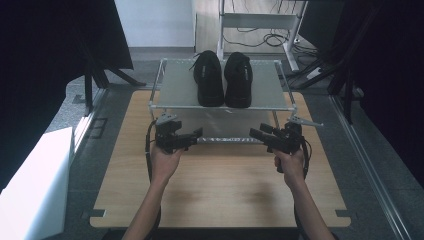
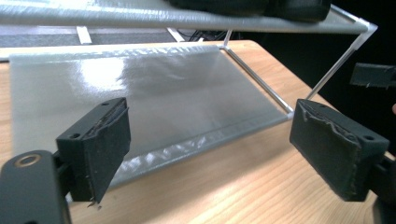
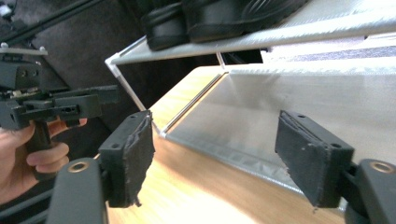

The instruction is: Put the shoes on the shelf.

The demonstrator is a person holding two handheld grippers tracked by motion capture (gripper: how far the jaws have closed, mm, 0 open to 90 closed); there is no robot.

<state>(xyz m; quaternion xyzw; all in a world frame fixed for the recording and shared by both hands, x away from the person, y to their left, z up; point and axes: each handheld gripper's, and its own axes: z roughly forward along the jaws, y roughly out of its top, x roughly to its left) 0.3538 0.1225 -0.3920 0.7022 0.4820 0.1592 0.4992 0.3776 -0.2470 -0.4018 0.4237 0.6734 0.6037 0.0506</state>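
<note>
A pair of black shoes (image 1: 223, 79) stands side by side on the top shelf of a low two-tier rack (image 1: 175, 87) at the far half of the wooden table (image 1: 220, 190). My left gripper (image 1: 198, 132) is held in front of the rack's lower shelf (image 2: 154, 93), pointing right, open and holding nothing (image 2: 210, 144). Facing it from the right, my right gripper (image 1: 254, 133) is also open and holds nothing (image 3: 219, 156). The shoes (image 3: 210, 18) sit above the lower shelf (image 3: 317, 102) in the right gripper view, and the left gripper (image 3: 46, 109) appears there in a hand.
The rack's thin metal legs (image 2: 336, 65) and front rail (image 1: 225, 141) stand just beyond both grippers. Bare tabletop lies between the grippers and the near edge. A white box (image 1: 35, 190) sits off the table at left; dark stands and cables lie behind.
</note>
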